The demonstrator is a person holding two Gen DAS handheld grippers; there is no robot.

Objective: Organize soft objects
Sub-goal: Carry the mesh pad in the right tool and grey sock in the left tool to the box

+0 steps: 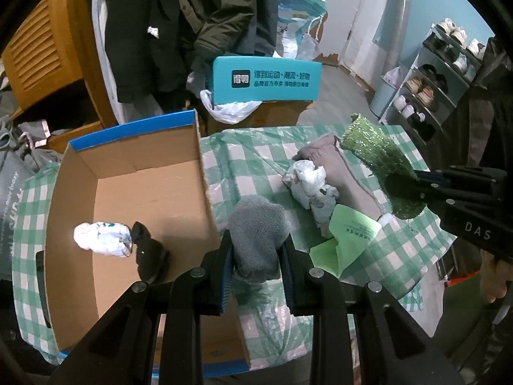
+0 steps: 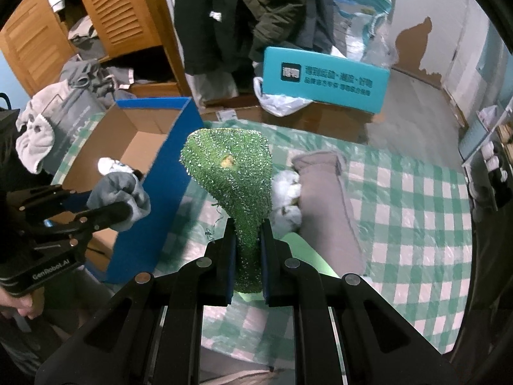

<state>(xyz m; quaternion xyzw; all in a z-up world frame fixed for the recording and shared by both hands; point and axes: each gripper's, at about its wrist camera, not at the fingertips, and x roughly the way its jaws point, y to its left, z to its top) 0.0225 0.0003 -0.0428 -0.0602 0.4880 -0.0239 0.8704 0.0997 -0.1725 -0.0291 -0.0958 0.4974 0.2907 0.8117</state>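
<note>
The left claw (image 1: 256,256) was clamped on a bunched grey knit sock (image 1: 256,227), held just right of the open cardboard box (image 1: 128,173) on the green-checked plastic-covered surface (image 1: 384,256). The right claw (image 2: 248,250) was pinched tight on a green, glittery scouring cloth (image 2: 231,173), also right of the box. Inside the box lay a white rolled bundle (image 1: 102,235) and a dark rolled sock (image 1: 149,253), touching.

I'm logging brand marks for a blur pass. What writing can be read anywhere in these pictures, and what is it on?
"DAS": right gripper body, cut off.
"GenRobot.AI": left gripper body.
Teal box: white Chinese print beside a dark logo, too blurred to quote.
Green packet: small print, unreadable.
Grey bag: white lettering, unreadable.
</note>
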